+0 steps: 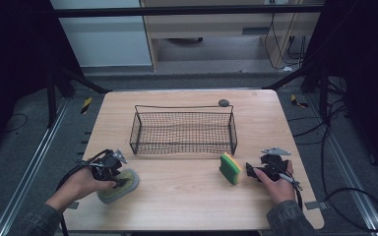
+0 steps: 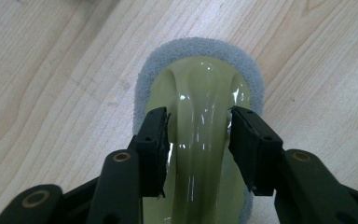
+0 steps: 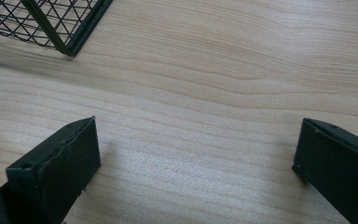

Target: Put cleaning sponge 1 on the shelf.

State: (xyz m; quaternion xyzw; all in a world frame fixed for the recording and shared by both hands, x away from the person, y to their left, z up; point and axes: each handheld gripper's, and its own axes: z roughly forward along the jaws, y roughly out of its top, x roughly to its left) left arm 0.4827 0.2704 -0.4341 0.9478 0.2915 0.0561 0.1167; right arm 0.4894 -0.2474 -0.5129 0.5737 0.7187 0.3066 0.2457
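A scrubber (image 2: 200, 60) with a glossy yellow-green handle (image 2: 200, 154) and a grey foam pad lies flat on the wooden table (image 1: 187, 196) at the front left. My left gripper (image 2: 199, 119) is shut on its handle, one jaw pressed to each side; the high view shows this gripper (image 1: 119, 180) over the scrubber (image 1: 128, 184). At the front right a green and yellow sponge (image 1: 230, 168) stands on its edge. My right gripper (image 1: 251, 171) is just right of the sponge, apart from it. This right gripper (image 3: 196, 140) is open wide with only bare wood between its jaws.
A black wire basket (image 1: 183, 132) stands empty in the middle of the table, and its corner (image 3: 65, 28) shows in the right gripper view. A small dark round object (image 1: 224, 103) lies behind the basket. Cables trail off both sides of the table.
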